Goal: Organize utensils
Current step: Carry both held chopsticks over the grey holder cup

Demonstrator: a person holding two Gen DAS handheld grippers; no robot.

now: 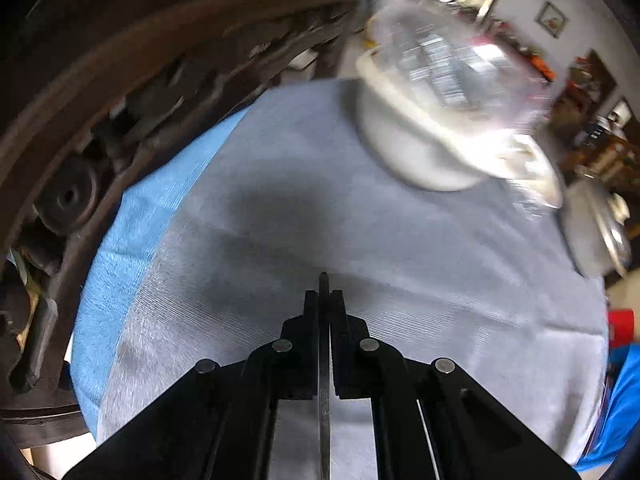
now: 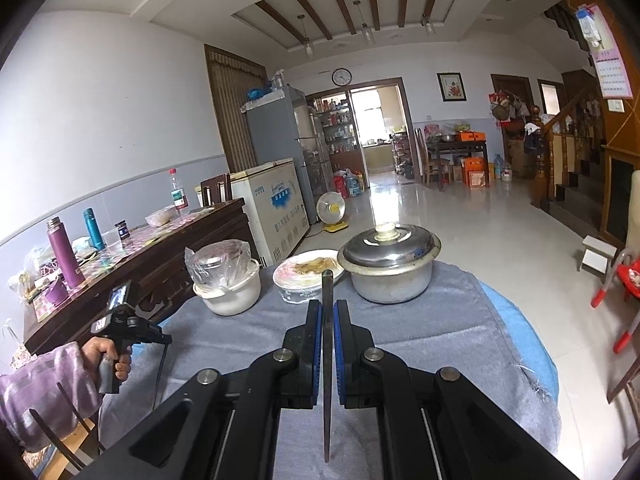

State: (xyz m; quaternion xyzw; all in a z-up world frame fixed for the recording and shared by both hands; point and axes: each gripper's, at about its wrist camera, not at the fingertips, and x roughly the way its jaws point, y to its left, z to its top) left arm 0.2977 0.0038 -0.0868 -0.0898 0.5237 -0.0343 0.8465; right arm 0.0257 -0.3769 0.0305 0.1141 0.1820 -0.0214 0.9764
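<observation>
In the left wrist view my left gripper point(image 1: 324, 294) is shut on a thin dark chopstick point(image 1: 324, 400), whose tip pokes out just past the fingertips above the grey tablecloth point(image 1: 280, 200). In the right wrist view my right gripper point(image 2: 328, 304) is shut on another dark chopstick point(image 2: 327, 360), clamped between its blue pads and pointing toward the dishes. That view also shows the left gripper point(image 2: 160, 338) at the lower left, held by a hand in a purple sleeve, with its chopstick point(image 2: 159, 372) hanging down over the table edge.
At the far side of the table stand a white bowl point(image 2: 228, 292) holding a plastic-wrapped container, a plate of food point(image 2: 308, 270) and a lidded metal pot point(image 2: 390, 276). A dark wooden sideboard point(image 2: 160, 256) with flasks runs along the left. Two thin dark sticks point(image 2: 52, 438) cross the lower left corner.
</observation>
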